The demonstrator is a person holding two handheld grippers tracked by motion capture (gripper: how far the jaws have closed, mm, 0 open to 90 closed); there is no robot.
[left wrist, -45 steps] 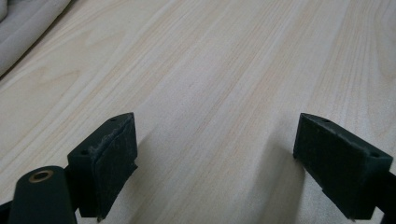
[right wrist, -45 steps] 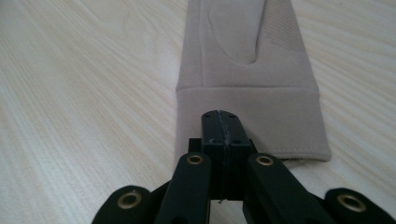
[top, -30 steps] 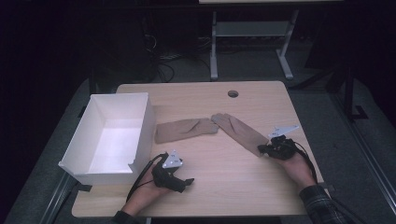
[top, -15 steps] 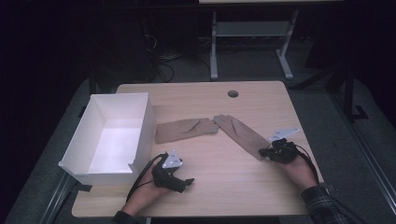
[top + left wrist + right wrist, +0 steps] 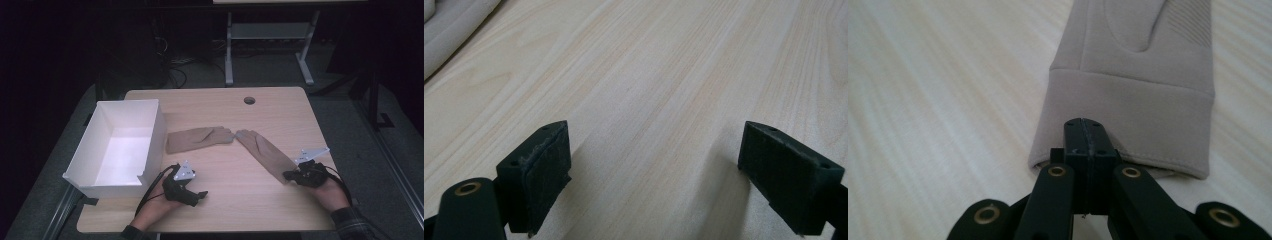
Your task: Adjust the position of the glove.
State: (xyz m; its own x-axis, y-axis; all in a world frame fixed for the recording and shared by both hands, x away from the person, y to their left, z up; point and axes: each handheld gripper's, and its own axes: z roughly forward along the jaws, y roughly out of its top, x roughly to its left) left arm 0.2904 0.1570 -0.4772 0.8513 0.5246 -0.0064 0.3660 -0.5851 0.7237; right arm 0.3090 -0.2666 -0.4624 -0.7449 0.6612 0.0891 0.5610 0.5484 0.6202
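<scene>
Two tan gloves lie on the wooden table (image 5: 280,115), fingertips nearly touching. The left glove (image 5: 200,139) lies flat beside the box; a corner of it shows in the left gripper view (image 5: 449,25). The right glove (image 5: 262,152) runs diagonally toward the right hand. My right gripper (image 5: 289,176) is shut at that glove's cuff (image 5: 1133,115), its jaws (image 5: 1088,132) pressed together on the cuff's near hem. My left gripper (image 5: 199,197) rests low near the table's front left, open over bare wood (image 5: 655,135), well short of the left glove.
An open white box (image 5: 155,135) stands on the table's left side and overhangs its left edge. A round cable hole (image 5: 249,100) sits near the far edge. Beyond the table, a metal stand (image 5: 270,35) and cables lie on the dark floor.
My right gripper has drawn back toward the front right, and the right glove's cuff has slid a little with it. The left gripper and left glove have stayed put.
</scene>
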